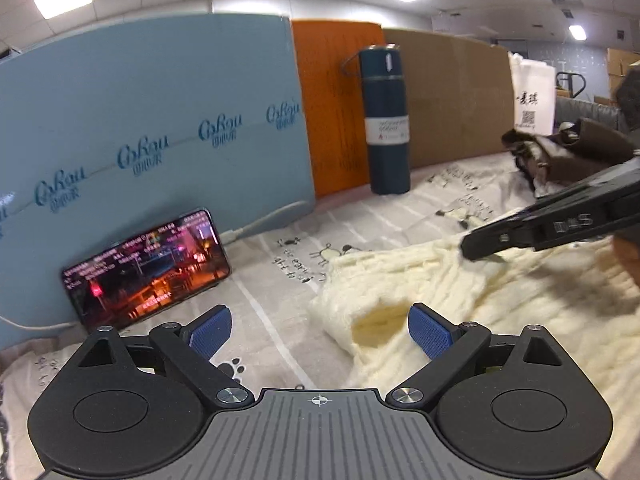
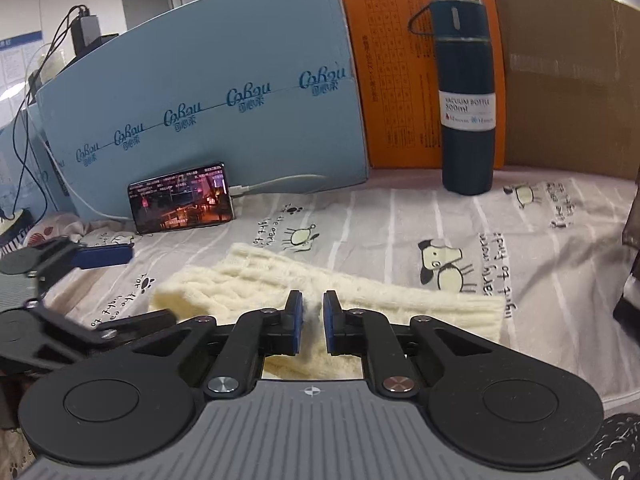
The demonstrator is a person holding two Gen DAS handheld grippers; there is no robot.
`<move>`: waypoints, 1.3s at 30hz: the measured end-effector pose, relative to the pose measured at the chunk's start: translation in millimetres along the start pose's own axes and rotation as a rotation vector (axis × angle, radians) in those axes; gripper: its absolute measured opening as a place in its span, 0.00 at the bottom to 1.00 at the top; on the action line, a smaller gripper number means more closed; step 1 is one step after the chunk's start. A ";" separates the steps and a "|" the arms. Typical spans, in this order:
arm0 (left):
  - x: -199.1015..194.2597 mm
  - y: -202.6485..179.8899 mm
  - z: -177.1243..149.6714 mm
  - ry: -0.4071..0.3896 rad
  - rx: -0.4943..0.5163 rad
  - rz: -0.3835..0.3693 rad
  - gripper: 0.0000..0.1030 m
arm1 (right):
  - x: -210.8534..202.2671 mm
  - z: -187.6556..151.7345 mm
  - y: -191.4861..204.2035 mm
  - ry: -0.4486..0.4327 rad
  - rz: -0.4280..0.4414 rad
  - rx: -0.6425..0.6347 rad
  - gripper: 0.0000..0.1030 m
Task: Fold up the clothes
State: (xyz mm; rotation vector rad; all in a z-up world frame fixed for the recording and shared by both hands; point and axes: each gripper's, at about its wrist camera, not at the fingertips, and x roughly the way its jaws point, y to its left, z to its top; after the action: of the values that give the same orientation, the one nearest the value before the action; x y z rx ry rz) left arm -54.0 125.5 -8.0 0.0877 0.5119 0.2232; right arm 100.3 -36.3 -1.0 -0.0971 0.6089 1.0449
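A cream knitted sweater [image 1: 500, 304] lies on a bed sheet [image 1: 280, 320] printed with cartoon dogs. My left gripper [image 1: 320, 330] hovers open, its blue pads [image 1: 212, 330] spread wide, and a sleeve's open cuff [image 1: 376, 324] sits just inside the right pad. From the right, my right gripper [image 1: 480, 246] reaches down onto the knit. In the right wrist view, the right gripper [image 2: 313, 318] is shut on a bunched fold of the sweater [image 2: 248, 276]. The open left gripper [image 2: 124, 290] shows at the left edge there, beside the sweater's left end.
A dark blue vacuum bottle [image 2: 466, 96] stands at the back against orange [image 2: 392, 60] and cardboard panels. A phone [image 2: 182, 198] playing video leans on a blue foam board [image 2: 208, 92], with a white cable attached. A brown garment [image 1: 568, 152] lies at the back right.
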 end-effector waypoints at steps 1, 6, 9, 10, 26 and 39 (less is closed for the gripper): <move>1.1 -0.1 -0.8 0.000 -0.003 0.003 0.94 | 1.7 -1.0 -0.4 0.008 -0.001 0.000 0.10; -0.1 0.5 -3.6 -0.028 -0.016 0.026 0.94 | 6.2 -5.6 -1.6 0.028 -0.009 0.003 0.28; -22.5 4.7 -0.2 -0.136 -0.022 0.042 0.94 | -9.2 -5.0 -8.4 -0.036 -0.011 0.037 0.55; -32.2 5.0 0.5 -0.176 -0.018 0.042 0.94 | -18.6 -5.1 -9.6 -0.067 -0.019 0.038 0.59; -154.4 -65.0 -73.6 -0.239 0.655 -0.075 0.94 | -151.6 -94.5 12.6 -0.145 -0.015 -0.377 0.97; -119.0 -88.8 -90.5 -0.180 0.987 -0.087 0.75 | -138.1 -129.5 29.2 -0.005 -0.146 -0.672 0.97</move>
State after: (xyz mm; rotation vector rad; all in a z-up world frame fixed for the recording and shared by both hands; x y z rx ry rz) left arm -182.9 13.9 -42.4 1.0356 0.4052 -0.1407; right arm -28.0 -175.2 -31.6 -0.7160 0.2199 1.0697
